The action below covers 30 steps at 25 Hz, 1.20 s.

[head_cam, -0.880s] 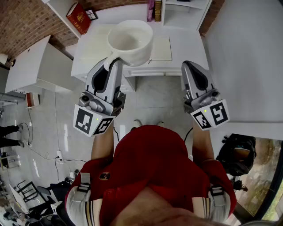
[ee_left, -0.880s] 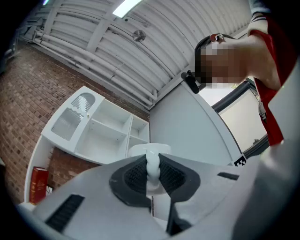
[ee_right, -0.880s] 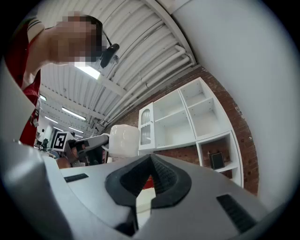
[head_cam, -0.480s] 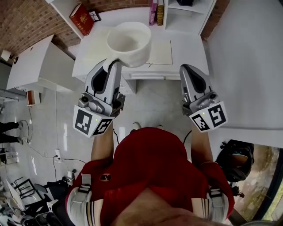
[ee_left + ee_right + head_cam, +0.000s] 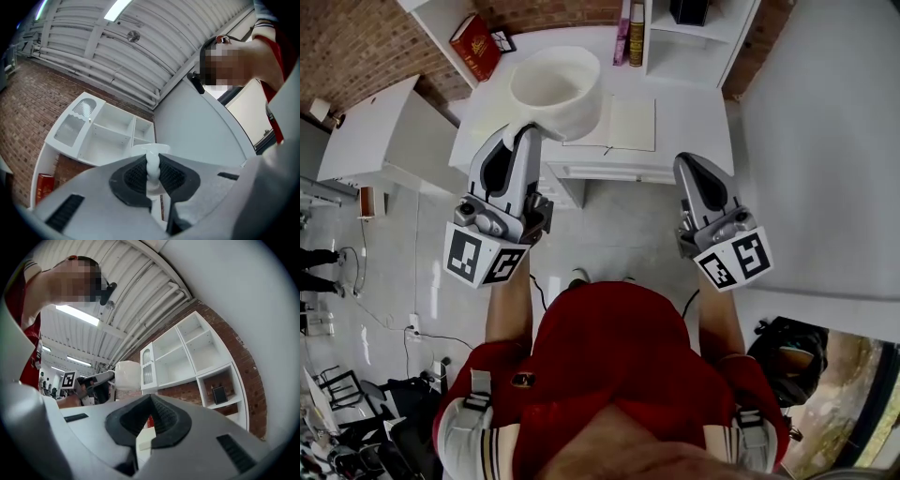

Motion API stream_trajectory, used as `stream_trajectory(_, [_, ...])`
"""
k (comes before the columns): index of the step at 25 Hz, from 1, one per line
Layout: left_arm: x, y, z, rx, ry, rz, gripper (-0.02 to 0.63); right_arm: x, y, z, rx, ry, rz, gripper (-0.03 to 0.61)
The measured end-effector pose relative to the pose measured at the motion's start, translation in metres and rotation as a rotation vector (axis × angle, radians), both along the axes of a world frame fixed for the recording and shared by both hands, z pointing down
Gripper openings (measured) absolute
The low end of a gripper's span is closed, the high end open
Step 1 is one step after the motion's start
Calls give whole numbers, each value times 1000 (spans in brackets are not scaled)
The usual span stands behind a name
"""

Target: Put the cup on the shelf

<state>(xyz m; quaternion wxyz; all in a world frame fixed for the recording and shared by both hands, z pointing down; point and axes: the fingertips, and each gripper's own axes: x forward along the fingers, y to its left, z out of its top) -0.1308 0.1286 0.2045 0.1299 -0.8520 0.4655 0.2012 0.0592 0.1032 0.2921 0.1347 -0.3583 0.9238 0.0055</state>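
Observation:
A large white cup (image 5: 555, 86) hangs in the air over the white desk (image 5: 698, 108), its mouth facing up. My left gripper (image 5: 525, 131) is shut on the cup's handle (image 5: 152, 169), which stands squeezed between the dark pads in the left gripper view. The white shelf unit (image 5: 105, 136) with open compartments rises ahead of it against the brick wall. My right gripper (image 5: 686, 165) floats to the right at the desk's front edge, shut with nothing in it. In the right gripper view the cup (image 5: 127, 375) and the left gripper (image 5: 93, 380) show beyond the closed right gripper (image 5: 150, 399).
A red book (image 5: 476, 44) leans on the left shelf, upright books (image 5: 630, 21) and a black object (image 5: 687, 11) stand at the back. A flat pad (image 5: 623, 122) lies on the desk. A white wall (image 5: 825, 141) closes the right side.
The left gripper and the cup have drifted left and slightly farther over the desk. The right gripper has shifted a little left too, jaws unchanged.

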Motion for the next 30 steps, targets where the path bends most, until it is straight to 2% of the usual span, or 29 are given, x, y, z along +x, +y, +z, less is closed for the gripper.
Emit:
stream_trajectory(8, [7,-25,-4,-17,16,-30,44,31,-16,4,-27,-19,9,-3])
stream_trajectory(12, [3,-43,-5,-19,15,-40,44,32,-30,-5,-5,-12,13,-3])
stream_trajectory(19, [-17,-86,-11,15,26,-30,44,14,-69,-16,32,13,32,-3])
stream_trajectory(30, [-55,-190,-17,32,5,61,44,-35,-176,-27,36,27,99,-3])
